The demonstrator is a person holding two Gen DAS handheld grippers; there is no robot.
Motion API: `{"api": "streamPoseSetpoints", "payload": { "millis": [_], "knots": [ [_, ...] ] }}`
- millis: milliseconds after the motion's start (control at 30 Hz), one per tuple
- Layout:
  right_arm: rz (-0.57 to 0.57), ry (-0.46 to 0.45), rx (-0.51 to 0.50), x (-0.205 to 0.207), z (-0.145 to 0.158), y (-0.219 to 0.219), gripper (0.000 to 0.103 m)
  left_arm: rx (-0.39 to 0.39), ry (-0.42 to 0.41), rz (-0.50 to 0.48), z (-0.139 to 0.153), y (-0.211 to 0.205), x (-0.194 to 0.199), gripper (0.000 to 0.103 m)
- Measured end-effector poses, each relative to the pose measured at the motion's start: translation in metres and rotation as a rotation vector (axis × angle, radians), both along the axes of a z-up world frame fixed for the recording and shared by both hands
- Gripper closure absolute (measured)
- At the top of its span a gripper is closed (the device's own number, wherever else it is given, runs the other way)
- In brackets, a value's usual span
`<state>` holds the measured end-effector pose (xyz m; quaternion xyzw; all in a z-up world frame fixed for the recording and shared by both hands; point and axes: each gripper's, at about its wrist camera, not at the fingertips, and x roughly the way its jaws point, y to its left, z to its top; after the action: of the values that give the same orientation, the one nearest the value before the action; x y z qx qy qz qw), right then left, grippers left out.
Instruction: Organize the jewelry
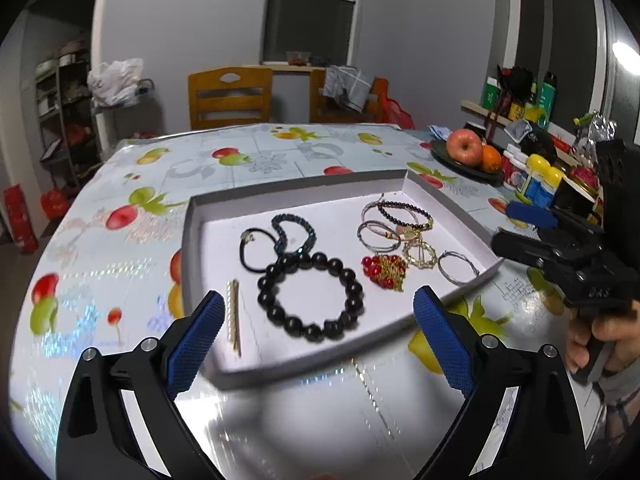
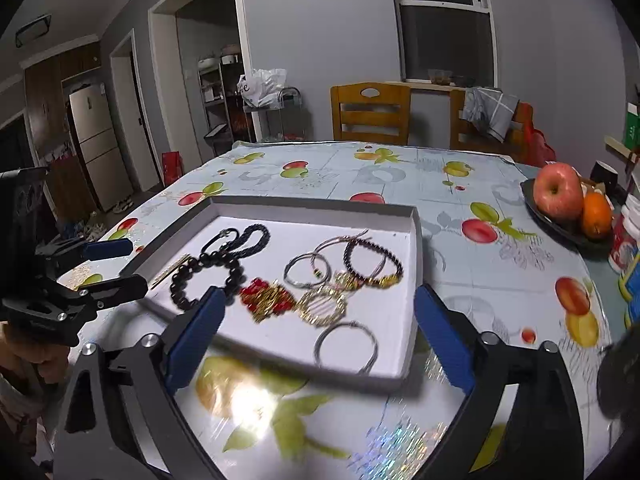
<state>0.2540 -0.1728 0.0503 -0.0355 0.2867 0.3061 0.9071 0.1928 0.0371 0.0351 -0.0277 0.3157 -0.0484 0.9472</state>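
A shallow white tray (image 1: pixel 192 240) (image 2: pixel 412 320) lies on the fruit-print table and holds the jewelry. In it are a big black bead bracelet (image 1: pixel 310 294) (image 2: pixel 204 276), a black hair tie (image 1: pixel 250 250), a dark braided bracelet (image 1: pixel 294 232) (image 2: pixel 254 238), a gold hair pin (image 1: pixel 233 316), a red-and-gold piece (image 1: pixel 384 272) (image 2: pixel 266 298), a gold ring ornament (image 1: pixel 420 254) (image 2: pixel 322 306), thin silver bangles (image 1: pixel 458 267) (image 2: pixel 346 344) and a dark beaded bracelet (image 1: pixel 404 214) (image 2: pixel 372 258). My left gripper (image 1: pixel 320 320) is open and empty over the tray's near edge. My right gripper (image 2: pixel 320 320) is open and empty over the tray's right near corner.
A dark plate with an apple (image 1: pixel 464 146) (image 2: pixel 558 192) and an orange (image 2: pixel 596 210) stands at the table's right. Bottles and jars (image 1: pixel 536 180) crowd the right edge. Two wooden chairs (image 1: pixel 230 96) (image 2: pixel 370 112) stand behind the table.
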Motion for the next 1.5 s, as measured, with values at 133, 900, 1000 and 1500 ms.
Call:
{"api": "streamPoseSetpoints", "payload": {
  "millis": [133, 900, 1000, 1500],
  "knots": [
    [-0.005, -0.004, 0.006, -0.015, -0.003, -0.001, 0.006, -0.006, 0.013, 0.023, -0.007, 0.004, -0.009, 0.006],
    [-0.054, -0.058, -0.011, -0.051, -0.003, -0.003, 0.006, -0.01, -0.035, 0.031, -0.004, -0.006, -0.029, 0.005],
    [-0.054, -0.051, -0.008, -0.051, -0.004, -0.004, 0.006, -0.019, -0.032, 0.032, -0.005, -0.004, -0.029, 0.005],
    [-0.061, -0.04, -0.004, -0.047, -0.005, -0.005, 0.006, -0.027, -0.029, 0.036, -0.006, -0.002, -0.028, 0.005]
  ]
}}
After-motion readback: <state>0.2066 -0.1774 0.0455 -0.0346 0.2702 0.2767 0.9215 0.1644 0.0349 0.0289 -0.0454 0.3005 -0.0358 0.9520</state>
